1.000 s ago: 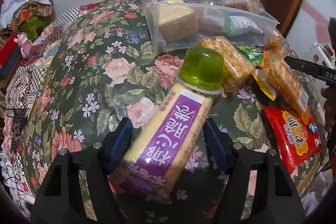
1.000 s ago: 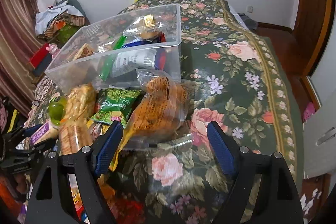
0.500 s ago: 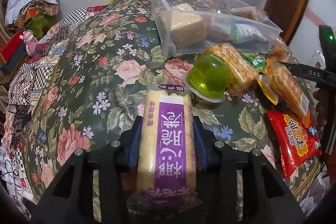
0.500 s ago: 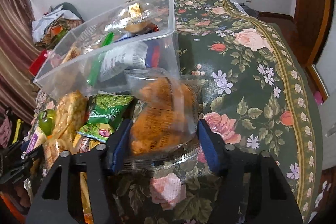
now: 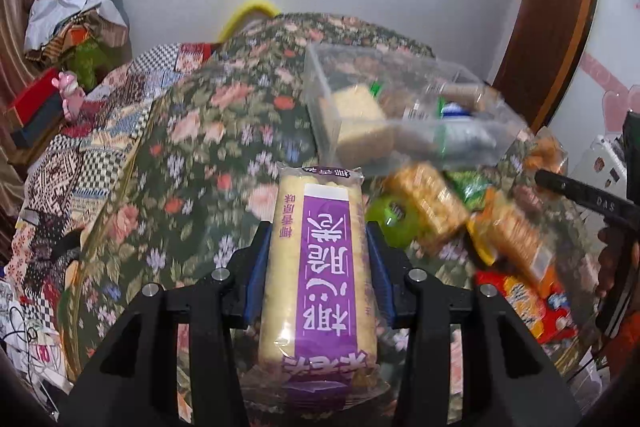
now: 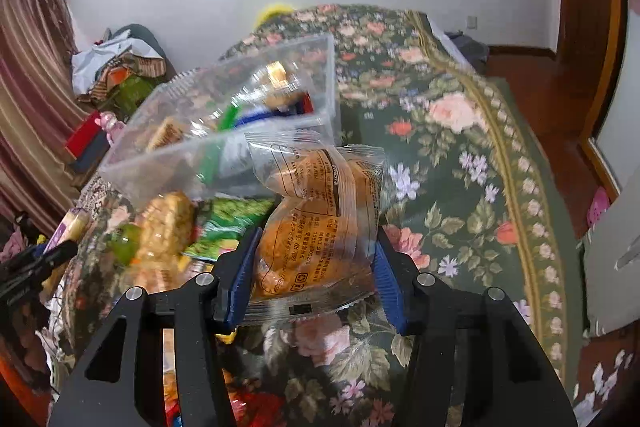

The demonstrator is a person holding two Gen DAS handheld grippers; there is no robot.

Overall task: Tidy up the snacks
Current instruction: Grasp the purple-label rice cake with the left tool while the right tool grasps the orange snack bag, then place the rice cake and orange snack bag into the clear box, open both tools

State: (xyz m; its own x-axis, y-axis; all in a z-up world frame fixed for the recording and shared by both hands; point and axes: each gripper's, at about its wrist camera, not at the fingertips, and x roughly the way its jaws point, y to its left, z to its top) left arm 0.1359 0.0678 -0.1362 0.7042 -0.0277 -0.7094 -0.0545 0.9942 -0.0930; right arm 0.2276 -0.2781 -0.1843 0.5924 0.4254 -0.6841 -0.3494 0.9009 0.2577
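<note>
My left gripper (image 5: pixel 318 247) is shut on a long yellow snack pack with a purple label (image 5: pixel 320 267) and holds it above the floral table (image 5: pixel 192 155). My right gripper (image 6: pixel 316 255) is shut on a clear bag of orange pastries (image 6: pixel 320 223), lifted off the cloth. The clear plastic bin (image 5: pixel 384 115) with several snacks inside stands ahead of both; it also shows in the right wrist view (image 6: pixel 240 131). A green jelly cup (image 5: pixel 390 219) and a corn snack bag (image 5: pixel 430 203) lie in front of the bin.
More packets lie at the table's right: a red one (image 5: pixel 524 303), a green one (image 6: pixel 228 223) and an orange cracker pack (image 5: pixel 508 231). The right gripper's black arm (image 5: pixel 584 201) shows at the right edge. Clutter (image 5: pixel 72 39) lies beyond the table on the left.
Both grippers closed on their packs and lifted them. The left one straightened the purple pack and raised it; the right one raised the pastry bag toward the bin.
</note>
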